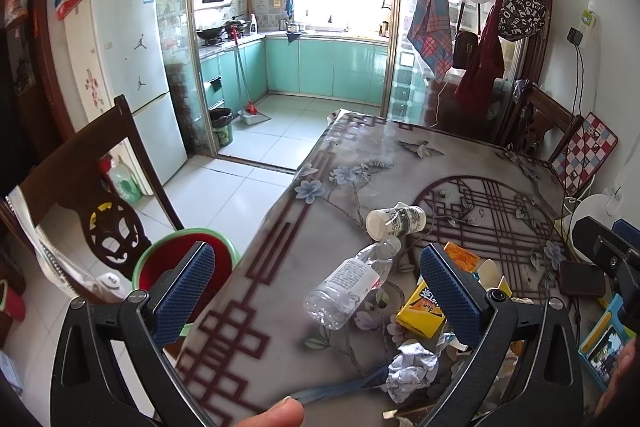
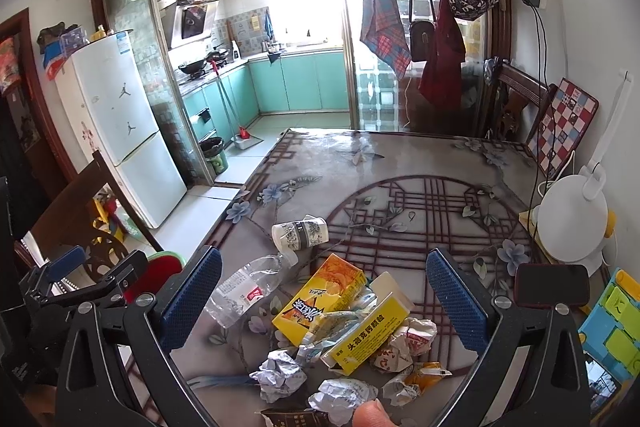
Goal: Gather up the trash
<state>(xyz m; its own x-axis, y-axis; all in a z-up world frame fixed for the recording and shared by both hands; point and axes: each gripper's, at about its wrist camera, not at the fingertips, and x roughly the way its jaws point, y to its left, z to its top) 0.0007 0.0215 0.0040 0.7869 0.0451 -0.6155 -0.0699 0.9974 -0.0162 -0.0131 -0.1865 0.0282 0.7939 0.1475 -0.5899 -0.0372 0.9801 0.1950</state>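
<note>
Trash lies on the patterned table (image 1: 328, 203): an empty clear plastic bottle (image 1: 352, 283) (image 2: 248, 287), a tipped paper cup (image 1: 396, 221) (image 2: 300, 233), a yellow-orange drink carton (image 1: 420, 311) (image 2: 320, 297), a yellow medicine box (image 2: 370, 339), and crumpled paper balls (image 1: 412, 367) (image 2: 280, 375). A red bin with a green rim (image 1: 180, 259) (image 2: 164, 265) stands beside the table's left edge. My left gripper (image 1: 316, 291) is open and empty, hovering over the bottle. My right gripper (image 2: 324, 303) is open and empty above the carton pile.
A dark wooden chair (image 1: 92, 195) stands left of the bin. A white fan (image 2: 572, 223), a phone (image 2: 552, 285) and a blue box (image 2: 612, 331) sit at the table's right edge. A fridge (image 1: 132, 75) and kitchen lie beyond.
</note>
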